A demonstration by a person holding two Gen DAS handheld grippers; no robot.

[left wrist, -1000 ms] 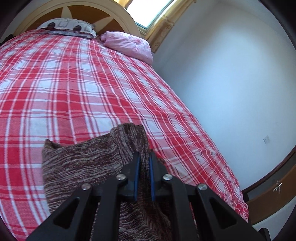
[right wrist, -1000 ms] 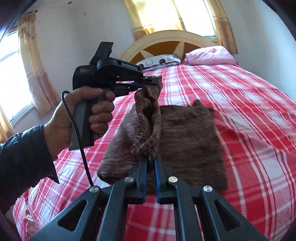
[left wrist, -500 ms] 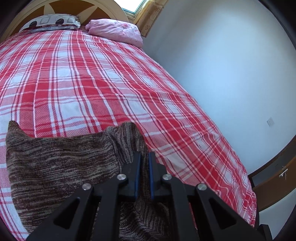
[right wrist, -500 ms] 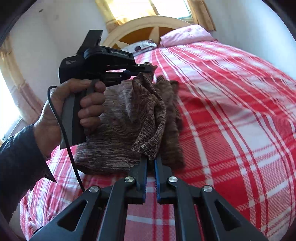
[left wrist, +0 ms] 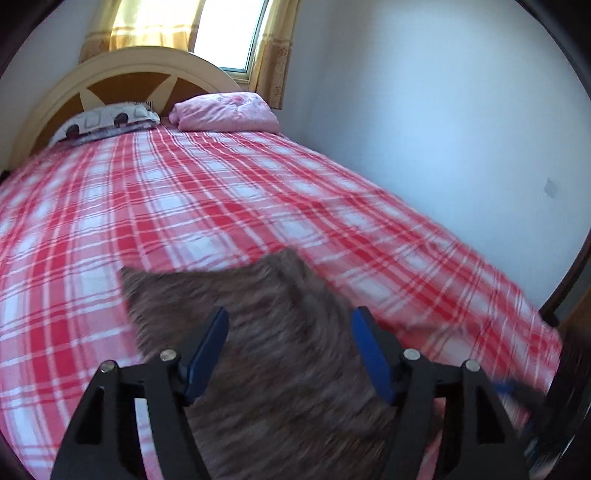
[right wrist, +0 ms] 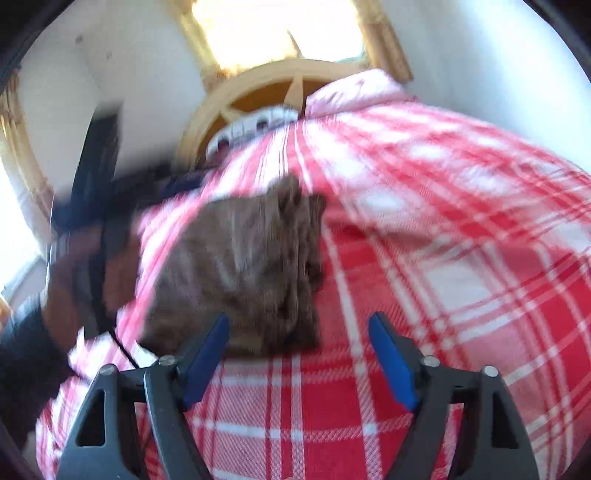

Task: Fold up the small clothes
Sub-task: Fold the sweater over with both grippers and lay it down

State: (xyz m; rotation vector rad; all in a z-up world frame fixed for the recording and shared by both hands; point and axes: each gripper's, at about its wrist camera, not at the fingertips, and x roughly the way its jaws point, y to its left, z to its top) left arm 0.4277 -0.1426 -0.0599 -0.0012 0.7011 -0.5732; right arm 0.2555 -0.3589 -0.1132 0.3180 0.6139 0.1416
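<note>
We count one brown knitted garment [left wrist: 258, 332] lying on one bed covered by one red-and-white checked sheet [left wrist: 184, 206]. At the head of the bed we see two pillows: one pink [left wrist: 225, 112] and one white with dark patterns [left wrist: 107, 122], both against one arched headboard [left wrist: 122, 70]. We count two grippers, the left gripper [left wrist: 290, 350] and the right gripper [right wrist: 299, 354], each with two blue-padded fingers. One window with curtains [left wrist: 221, 33] stands behind the headboard.

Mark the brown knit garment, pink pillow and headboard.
brown knit garment [left wrist: 266, 332]: left wrist view, middle of the knit.
pink pillow [left wrist: 225, 112]: left wrist view, top face.
headboard [left wrist: 122, 66]: left wrist view, cream arch.
</note>
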